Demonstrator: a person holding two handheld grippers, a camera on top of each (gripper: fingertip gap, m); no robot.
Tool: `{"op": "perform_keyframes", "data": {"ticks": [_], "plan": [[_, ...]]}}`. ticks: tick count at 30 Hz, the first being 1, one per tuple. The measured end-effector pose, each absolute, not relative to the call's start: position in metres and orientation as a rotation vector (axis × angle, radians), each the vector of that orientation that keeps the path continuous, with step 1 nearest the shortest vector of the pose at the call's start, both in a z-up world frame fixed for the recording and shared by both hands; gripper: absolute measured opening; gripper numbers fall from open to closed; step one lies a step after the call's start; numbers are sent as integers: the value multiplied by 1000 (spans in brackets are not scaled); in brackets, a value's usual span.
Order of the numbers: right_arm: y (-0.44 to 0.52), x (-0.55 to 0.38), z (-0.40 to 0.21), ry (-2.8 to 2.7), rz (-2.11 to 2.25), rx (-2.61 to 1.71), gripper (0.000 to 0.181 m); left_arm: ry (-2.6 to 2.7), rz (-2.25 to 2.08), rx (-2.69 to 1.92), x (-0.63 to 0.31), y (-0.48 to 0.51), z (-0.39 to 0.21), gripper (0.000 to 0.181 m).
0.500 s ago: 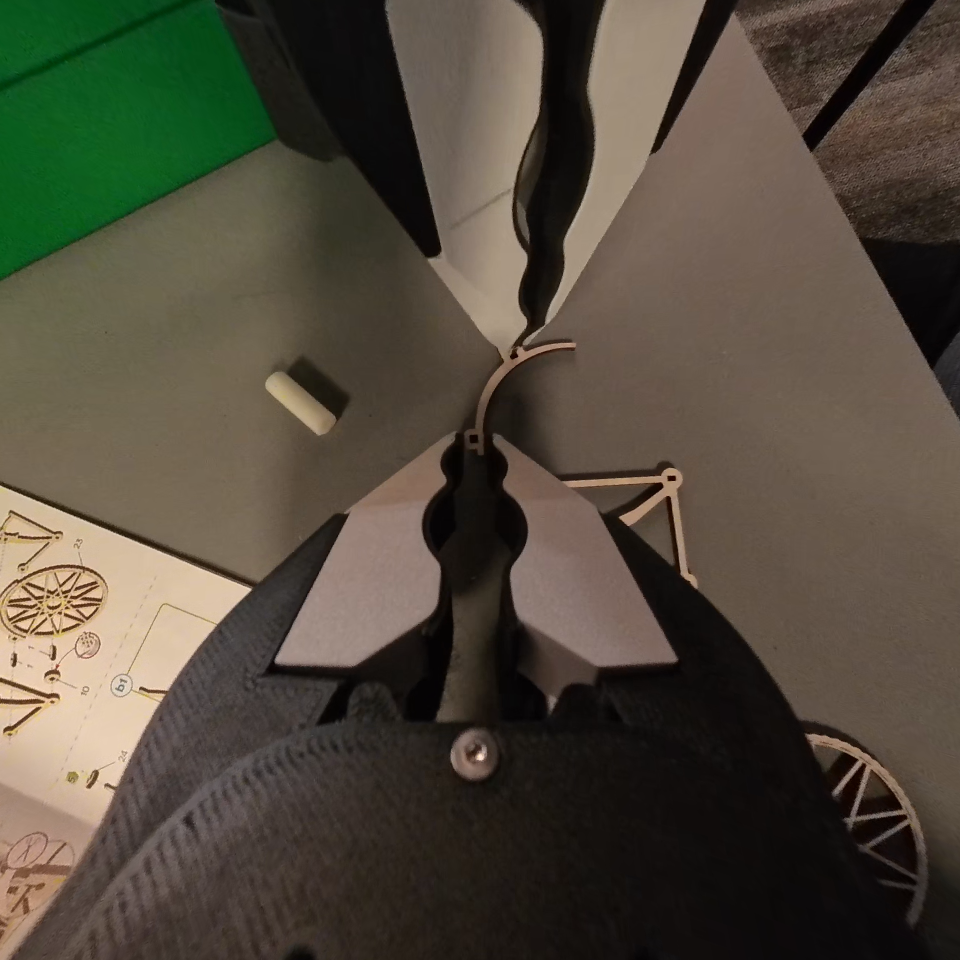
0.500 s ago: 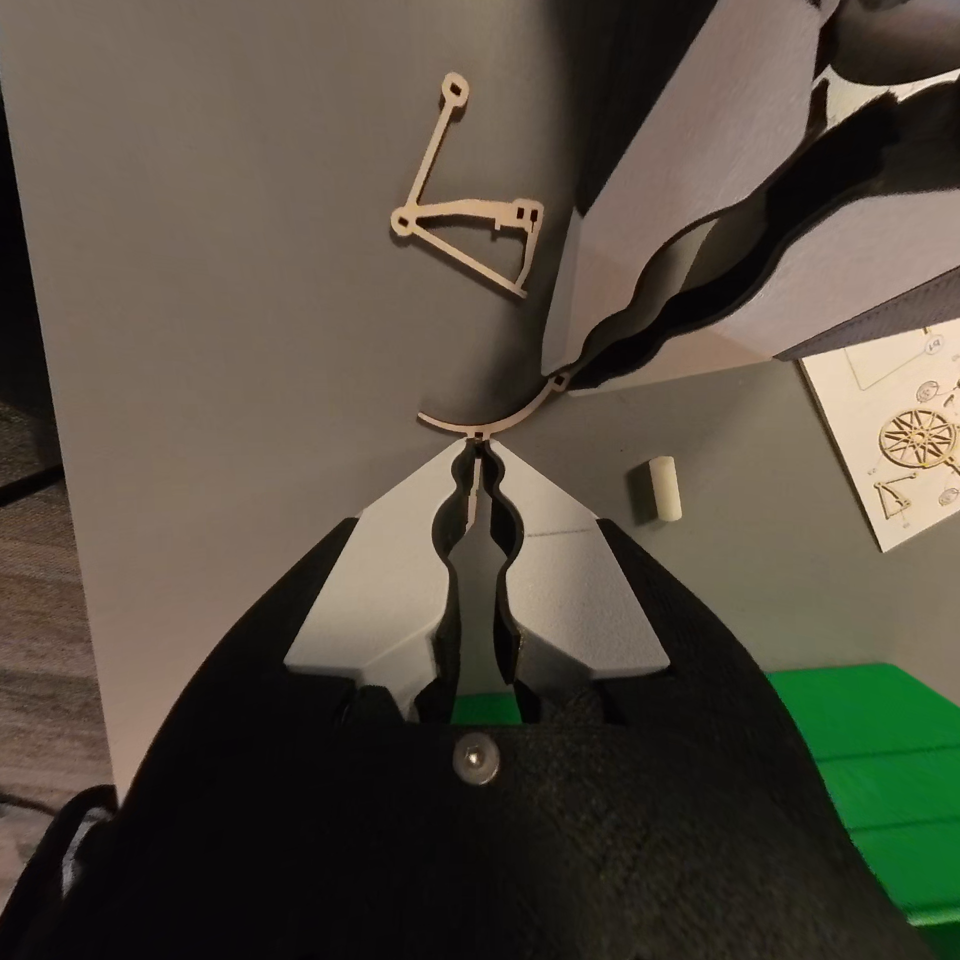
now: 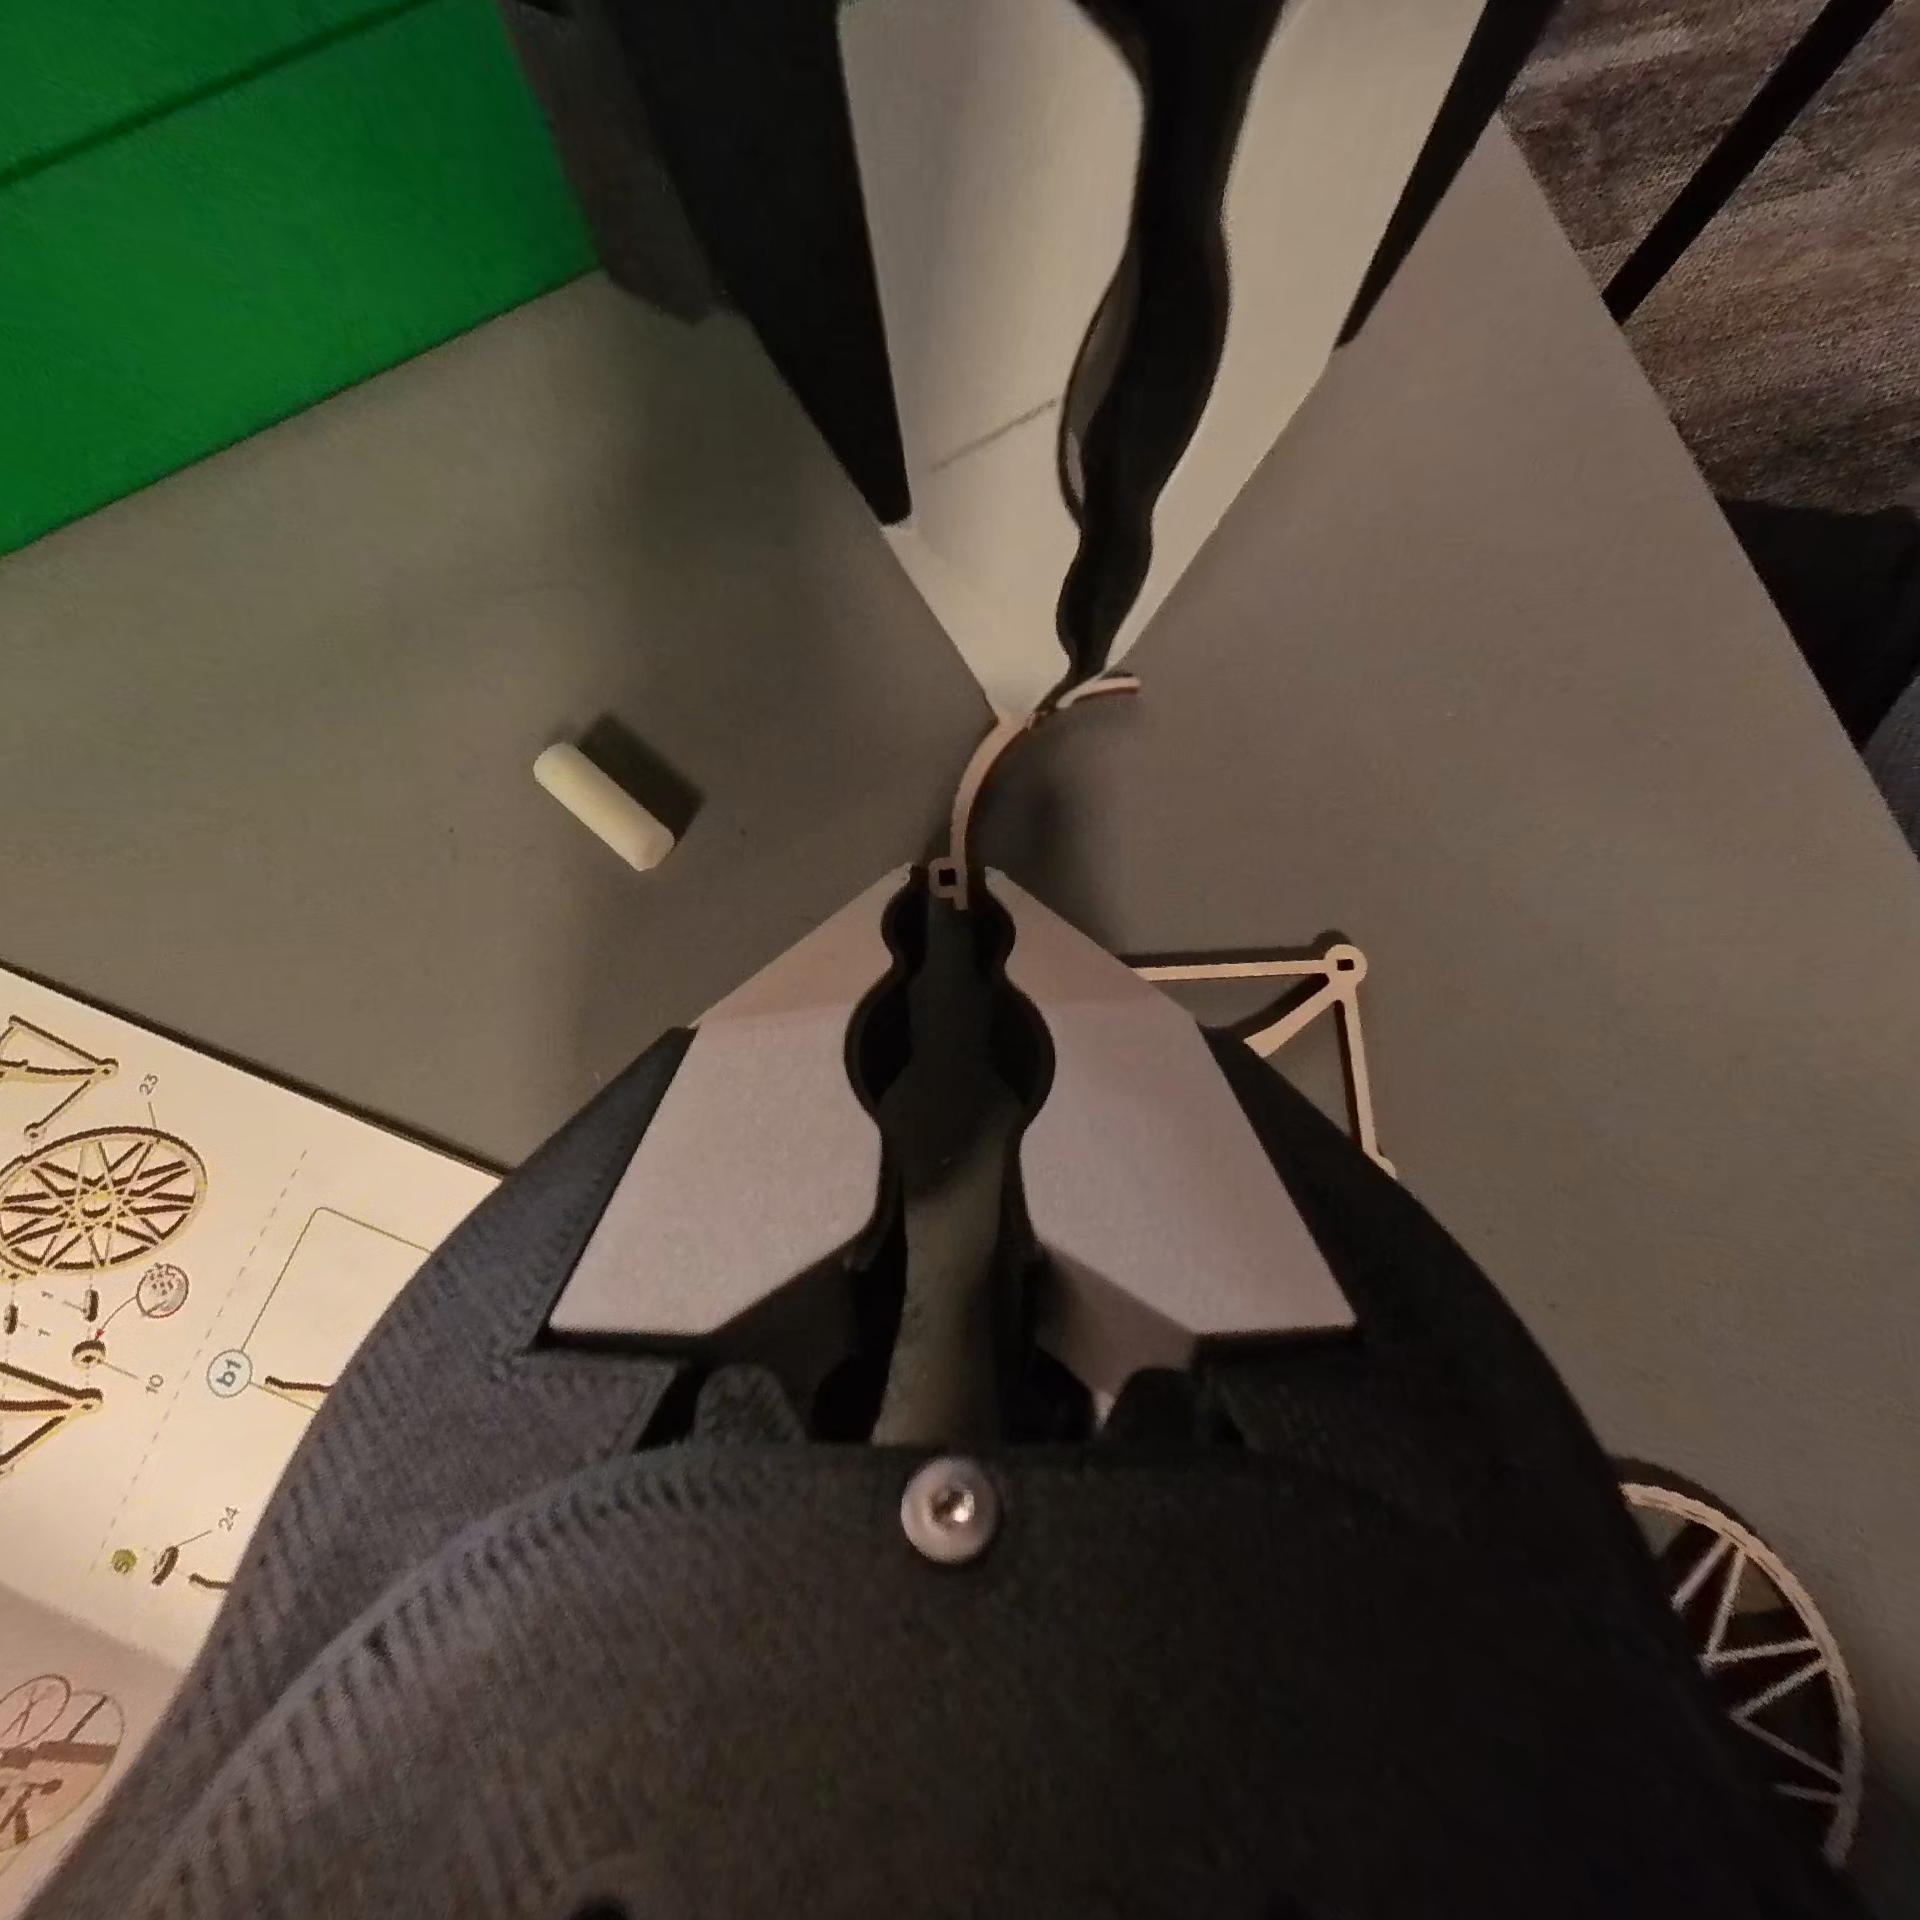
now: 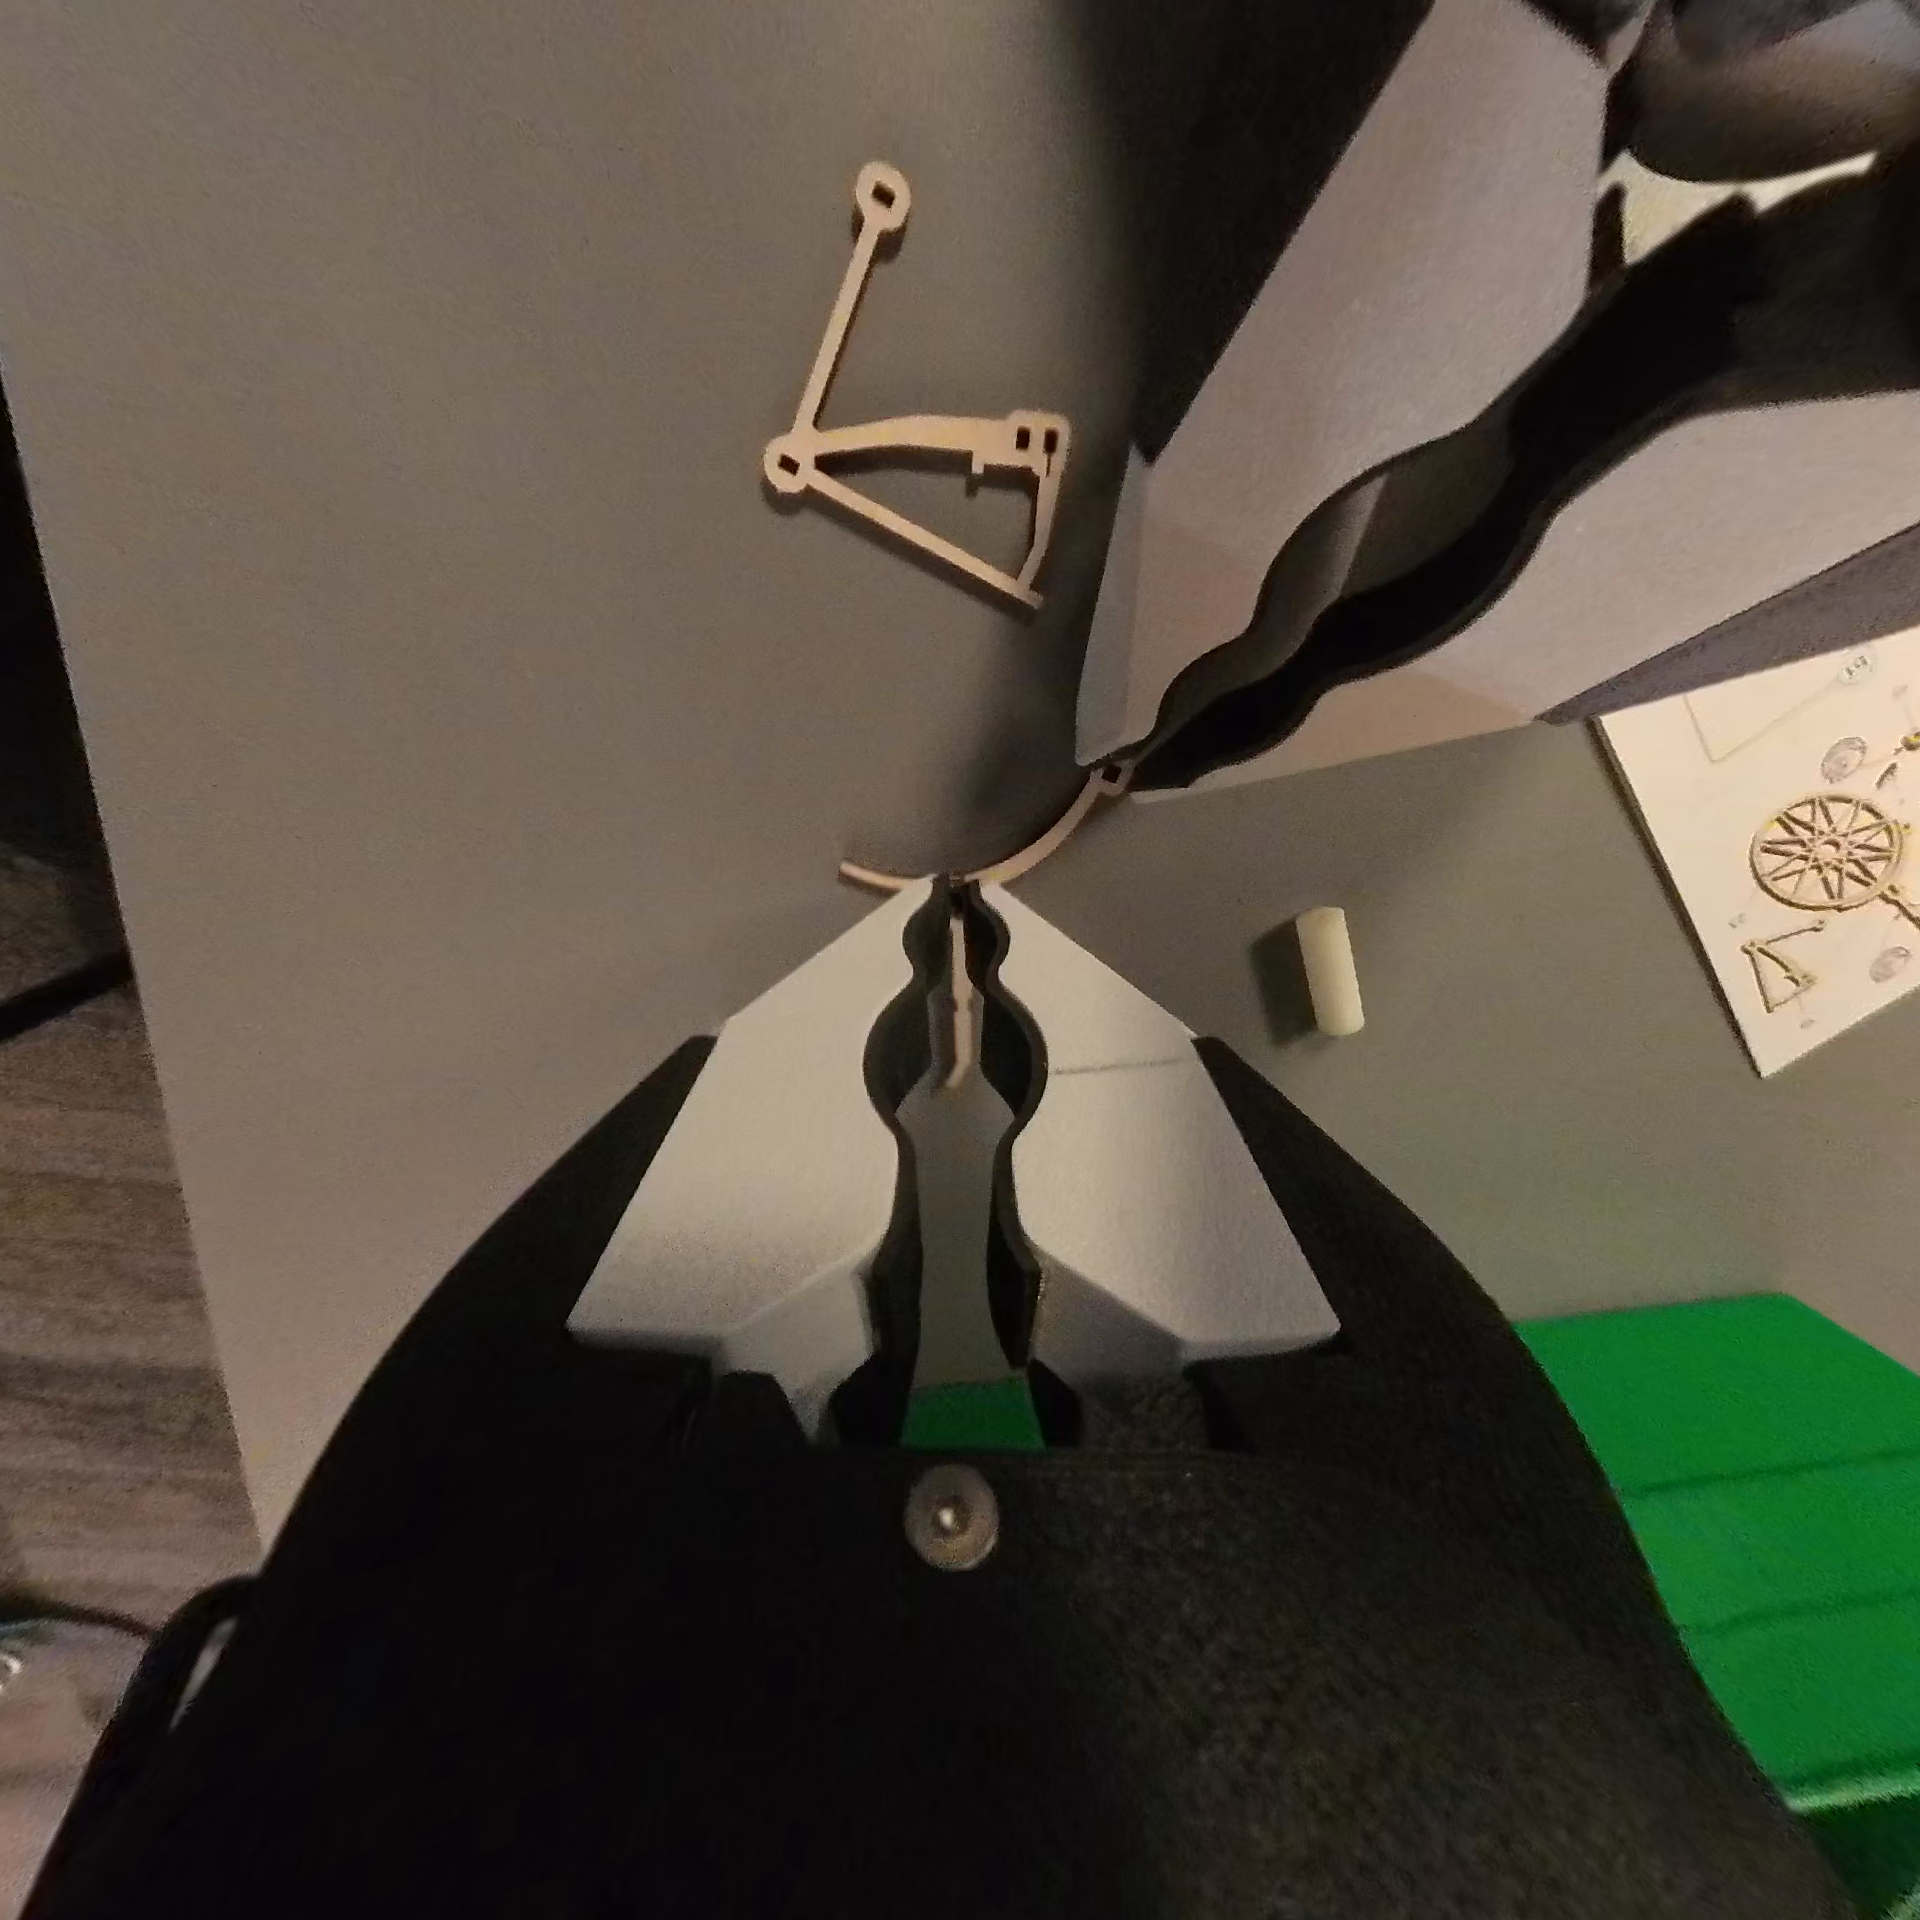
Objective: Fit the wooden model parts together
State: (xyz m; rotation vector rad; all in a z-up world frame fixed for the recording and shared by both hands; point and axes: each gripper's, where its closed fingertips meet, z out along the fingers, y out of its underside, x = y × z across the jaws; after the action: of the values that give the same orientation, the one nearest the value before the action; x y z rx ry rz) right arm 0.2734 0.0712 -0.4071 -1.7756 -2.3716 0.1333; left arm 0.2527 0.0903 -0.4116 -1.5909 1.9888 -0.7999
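Shows only a slight twist of the curved wooden arc (image 3: pixel 971 790) since the earlier frame; looks like mid-join, strut into arc.
Left gripper (image 3: pixel 951 894) clamped on the arc's square-holed end, centre of left wrist view. Right gripper (image 4: pixel 961 894) pinched shut on thin wooden strut (image 4: pixel 958 997), tip touching the arc's middle, centre of right wrist view. Both held above grey table (image 4: pixel 416 623), apart from frame piece (image 4: pixel 914 457) at upper centre. Next probably calls for a straight push along the strut with a steady counter-hold; risk of snapping the thin arc.
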Motion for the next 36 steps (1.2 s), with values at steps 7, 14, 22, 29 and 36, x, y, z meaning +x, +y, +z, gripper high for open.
{"op": "perform_keyframes", "data": {"ticks": [7,14,22,29,36], "plan": [[74,279,-404,-2349,132,-1792,0,1991,-799,-1593,253,90,-412,7],[71,275,-407,-2350,155,-1796,0,1990,-797,-1595,253,90,-412,7],[71,275,-408,-2346,146,-1806,0,1991,-792,-1594,253,90,-412,7],[71,274,-409,-2344,137,-1845,0,1989,-788,-1595,253,91,-412,7],[72,274,-409,-2204,114,-1905,0,1985,-787,-1603,254,91,-412,7]]}}
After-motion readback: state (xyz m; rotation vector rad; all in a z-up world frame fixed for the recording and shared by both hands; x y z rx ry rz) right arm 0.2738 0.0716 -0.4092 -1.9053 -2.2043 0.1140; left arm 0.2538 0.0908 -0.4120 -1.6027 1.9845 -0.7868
